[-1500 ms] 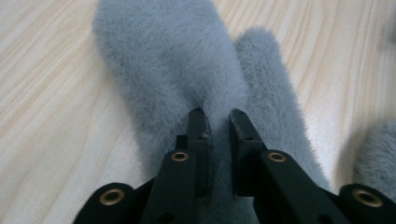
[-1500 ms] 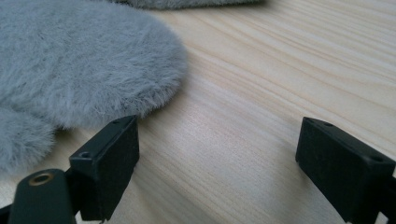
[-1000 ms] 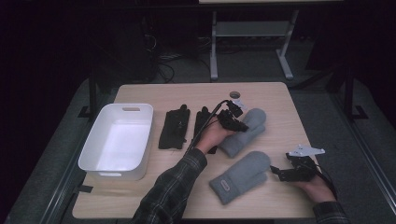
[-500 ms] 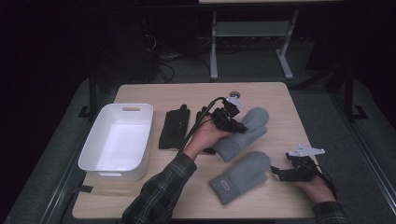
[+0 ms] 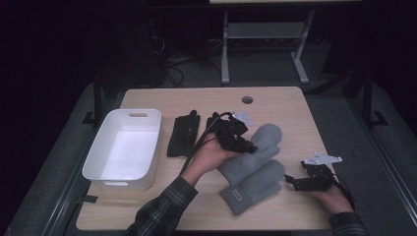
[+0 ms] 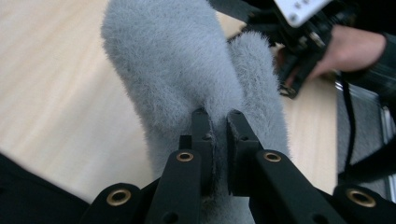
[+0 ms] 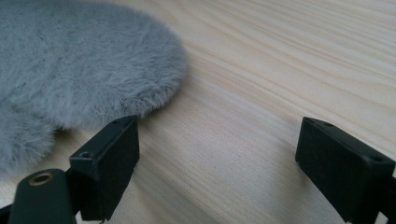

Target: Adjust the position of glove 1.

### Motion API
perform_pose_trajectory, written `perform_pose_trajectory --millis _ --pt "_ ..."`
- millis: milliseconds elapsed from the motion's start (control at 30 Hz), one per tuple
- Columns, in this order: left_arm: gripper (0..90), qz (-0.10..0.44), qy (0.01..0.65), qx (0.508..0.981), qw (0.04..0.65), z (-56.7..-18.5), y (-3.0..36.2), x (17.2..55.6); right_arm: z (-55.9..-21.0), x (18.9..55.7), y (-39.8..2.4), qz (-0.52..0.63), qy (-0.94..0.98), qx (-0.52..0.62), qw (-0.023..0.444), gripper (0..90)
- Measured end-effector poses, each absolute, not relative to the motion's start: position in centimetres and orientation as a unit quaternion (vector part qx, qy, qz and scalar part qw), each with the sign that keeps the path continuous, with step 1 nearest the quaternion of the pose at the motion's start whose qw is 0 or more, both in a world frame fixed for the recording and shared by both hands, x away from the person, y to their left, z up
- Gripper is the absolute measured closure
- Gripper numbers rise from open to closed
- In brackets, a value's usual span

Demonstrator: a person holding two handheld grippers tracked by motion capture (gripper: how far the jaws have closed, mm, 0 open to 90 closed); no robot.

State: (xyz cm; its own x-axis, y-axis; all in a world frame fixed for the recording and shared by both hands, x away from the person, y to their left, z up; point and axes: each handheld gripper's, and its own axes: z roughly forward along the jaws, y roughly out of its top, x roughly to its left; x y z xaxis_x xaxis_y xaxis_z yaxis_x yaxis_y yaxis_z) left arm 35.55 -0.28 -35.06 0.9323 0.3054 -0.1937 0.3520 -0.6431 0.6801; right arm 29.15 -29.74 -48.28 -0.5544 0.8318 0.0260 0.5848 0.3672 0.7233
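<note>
Left hand-held gripper (image 5: 246, 145) is clamped on one grey mitten (image 5: 255, 147) mid-desk, its twin (image 5: 253, 187) touching at 5 o'clock. Right hand-held gripper (image 5: 294, 181) sits apart, empty. White bin (image 5: 93, 162) at 9 o'clock holds nothing, so sorting's barely begun.

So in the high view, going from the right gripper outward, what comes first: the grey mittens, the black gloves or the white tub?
From the right gripper:
1. Grey mittens, just to its left.
2. Black gloves, mid-table, farther left.
3. White tub, at the table's left edge.
</note>
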Motion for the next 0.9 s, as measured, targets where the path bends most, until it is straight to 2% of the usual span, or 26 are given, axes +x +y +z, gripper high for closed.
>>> perform_pose_trajectory --millis 333,900 --pt "83.6 -0.046 0.170 0.918 0.356 -37.2 -1.7 32.7 -48.3 29.2 -29.7 0.352 0.808 0.439 0.175 13.4" --pt "83.5 -0.059 0.170 0.932 0.316 -40.4 -3.1 32.2 -48.3 29.1 -29.7 0.352 0.807 0.440 0.175 13.4"
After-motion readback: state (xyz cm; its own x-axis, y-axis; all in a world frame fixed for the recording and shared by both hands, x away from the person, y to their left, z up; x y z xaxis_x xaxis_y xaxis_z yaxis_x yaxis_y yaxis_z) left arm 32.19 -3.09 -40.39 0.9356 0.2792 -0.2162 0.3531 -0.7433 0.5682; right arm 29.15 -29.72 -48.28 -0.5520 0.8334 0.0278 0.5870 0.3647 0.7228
